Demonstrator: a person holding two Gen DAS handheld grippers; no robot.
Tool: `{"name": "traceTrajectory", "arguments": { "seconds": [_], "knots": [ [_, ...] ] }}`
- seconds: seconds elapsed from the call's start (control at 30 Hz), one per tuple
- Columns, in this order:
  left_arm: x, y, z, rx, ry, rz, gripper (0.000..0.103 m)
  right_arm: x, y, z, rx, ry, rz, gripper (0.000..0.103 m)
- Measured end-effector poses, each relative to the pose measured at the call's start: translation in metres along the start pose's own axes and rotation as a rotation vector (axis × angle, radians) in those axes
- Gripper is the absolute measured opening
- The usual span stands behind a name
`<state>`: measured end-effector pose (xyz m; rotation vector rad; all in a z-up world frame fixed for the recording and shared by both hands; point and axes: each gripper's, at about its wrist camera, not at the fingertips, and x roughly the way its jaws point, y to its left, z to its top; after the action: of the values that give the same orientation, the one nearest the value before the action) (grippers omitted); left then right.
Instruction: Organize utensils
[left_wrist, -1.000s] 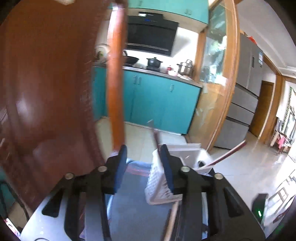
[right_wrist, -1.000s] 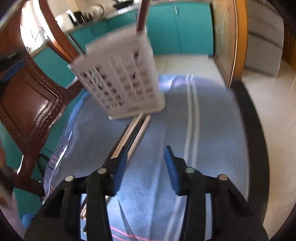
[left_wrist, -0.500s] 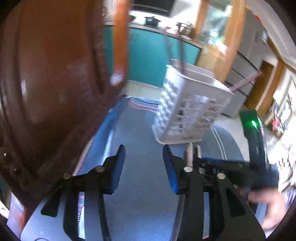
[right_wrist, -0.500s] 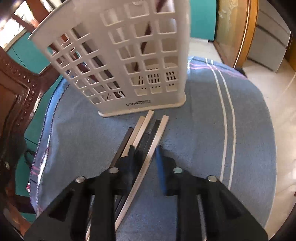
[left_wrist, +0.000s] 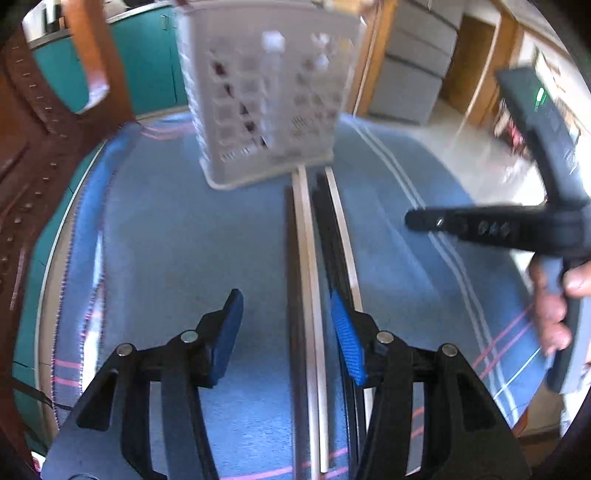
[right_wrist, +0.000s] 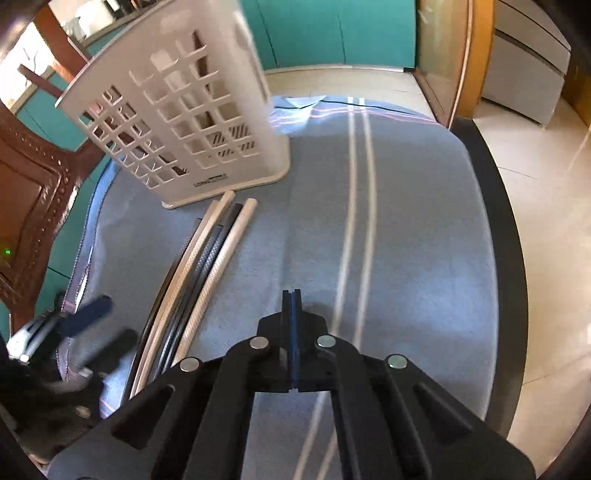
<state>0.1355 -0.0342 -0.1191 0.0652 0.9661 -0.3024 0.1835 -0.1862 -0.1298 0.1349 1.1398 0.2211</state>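
Observation:
A white slotted utensil basket (left_wrist: 266, 96) (right_wrist: 177, 122) stands on the blue cloth, with a dark utensil inside it. Several long chopsticks, pale and black (left_wrist: 314, 258) (right_wrist: 199, 280), lie side by side in front of the basket. My left gripper (left_wrist: 286, 328) is open and empty, low over the near end of the chopsticks; some run between its fingers. My right gripper (right_wrist: 291, 299) is shut and empty, over bare cloth to the right of the chopsticks. It also shows in the left wrist view (left_wrist: 498, 225), held in a hand.
A blue striped cloth (right_wrist: 406, 240) covers the round dark-rimmed table. A brown wooden chair (left_wrist: 33, 155) (right_wrist: 29, 192) stands at the left edge. Teal cabinets (right_wrist: 332, 33) and tiled floor (right_wrist: 546, 184) lie beyond the table.
My right gripper has shut and moved right, off the chopsticks. My left gripper has swung right and down over the chopsticks, staying open.

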Motion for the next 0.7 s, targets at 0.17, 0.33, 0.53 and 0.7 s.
{"name": "traceTrajectory", "arguments": {
  "seconds": [0.17, 0.33, 0.53, 0.7],
  "knots": [
    [0.007, 0.001, -0.002, -0.01, 0.017, 0.05, 0.023, -0.002, 0.001, -0.005, -0.012, 0.001, 0.002, 0.005],
    [-0.002, 0.018, -0.007, -0.104, 0.015, 0.001, 0.018, 0.0, 0.011, -0.006, -0.008, -0.002, 0.0, 0.018],
    [-0.024, 0.035, -0.006, -0.174, -0.034, -0.091, 0.007, 0.001, 0.022, -0.003, -0.007, -0.008, 0.015, 0.02],
    [-0.029, 0.045, -0.012, -0.199, -0.02, -0.068, 0.007, 0.006, 0.031, 0.006, -0.005, -0.006, 0.013, 0.023]
  ]
}}
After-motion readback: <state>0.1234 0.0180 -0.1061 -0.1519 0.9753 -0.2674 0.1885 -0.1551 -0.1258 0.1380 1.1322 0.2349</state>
